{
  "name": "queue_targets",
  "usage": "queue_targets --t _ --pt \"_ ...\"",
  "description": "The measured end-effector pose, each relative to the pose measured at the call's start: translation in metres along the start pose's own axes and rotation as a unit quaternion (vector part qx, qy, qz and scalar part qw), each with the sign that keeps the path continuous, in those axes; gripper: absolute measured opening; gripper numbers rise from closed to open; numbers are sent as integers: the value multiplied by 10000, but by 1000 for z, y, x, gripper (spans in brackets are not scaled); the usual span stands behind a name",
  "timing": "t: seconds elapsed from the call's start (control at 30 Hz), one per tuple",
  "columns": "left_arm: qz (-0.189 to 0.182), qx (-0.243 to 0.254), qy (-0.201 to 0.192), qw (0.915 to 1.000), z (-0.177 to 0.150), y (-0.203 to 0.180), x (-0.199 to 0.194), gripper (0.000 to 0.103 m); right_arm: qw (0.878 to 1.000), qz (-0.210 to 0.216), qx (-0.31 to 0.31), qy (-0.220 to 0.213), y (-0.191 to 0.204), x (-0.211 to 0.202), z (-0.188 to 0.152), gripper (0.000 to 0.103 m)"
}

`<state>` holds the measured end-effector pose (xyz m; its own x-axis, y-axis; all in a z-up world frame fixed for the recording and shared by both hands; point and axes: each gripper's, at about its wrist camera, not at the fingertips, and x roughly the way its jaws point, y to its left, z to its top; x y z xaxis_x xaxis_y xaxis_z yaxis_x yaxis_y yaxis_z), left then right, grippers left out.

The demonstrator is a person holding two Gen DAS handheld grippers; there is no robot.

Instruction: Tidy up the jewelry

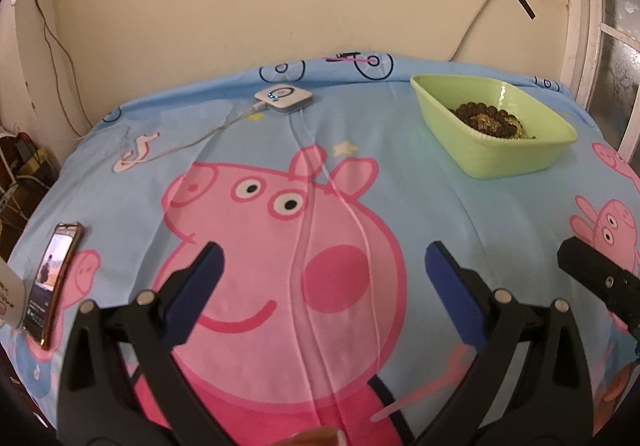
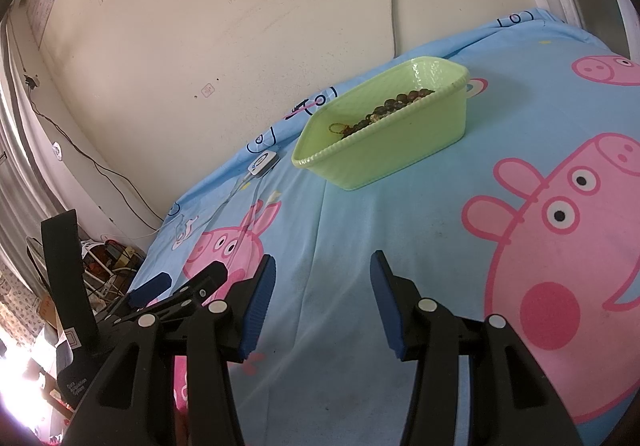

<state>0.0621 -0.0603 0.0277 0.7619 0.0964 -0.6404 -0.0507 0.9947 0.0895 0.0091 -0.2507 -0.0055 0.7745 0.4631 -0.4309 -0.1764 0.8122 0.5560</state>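
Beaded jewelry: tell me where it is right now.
The beaded jewelry lies inside the green plastic tub, far right on the cartoon bedsheet in the left wrist view, right of the small white device.

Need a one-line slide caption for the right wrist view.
Open right tongs hover empty over the cartoon-pig bedsheet, facing a pale green plastic tub holding dark beaded jewelry.

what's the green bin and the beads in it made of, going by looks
Green bin: probably plastic, slightly glossy and translucent, with a moulded ribbed rim and light glinting off its inner wall.
Bead strands: dark brown round beads with a dull sheen, maybe wood or seed; some yellowish pieces are mixed in. Too small to tell for sure.
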Motion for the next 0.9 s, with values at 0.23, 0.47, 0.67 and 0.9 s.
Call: queue_targets --t 0.23,0.47,0.67,0.9 --pt "-48 6 41 10000 -2 -2 2 97 10000 1 -1 7 0 0 0 25" --pt "-64 4 102 9999 -2 -2 4 97 10000 -2 3 1 0 1 0 25" --pt "-51 -12 149 9999 -2 -2 6 97 10000 -5 5 2 0 1 -1 25" --pt "-60 -6 179 9998 -2 -1 8 97 10000 -7 6 6 0 1 -1 25"
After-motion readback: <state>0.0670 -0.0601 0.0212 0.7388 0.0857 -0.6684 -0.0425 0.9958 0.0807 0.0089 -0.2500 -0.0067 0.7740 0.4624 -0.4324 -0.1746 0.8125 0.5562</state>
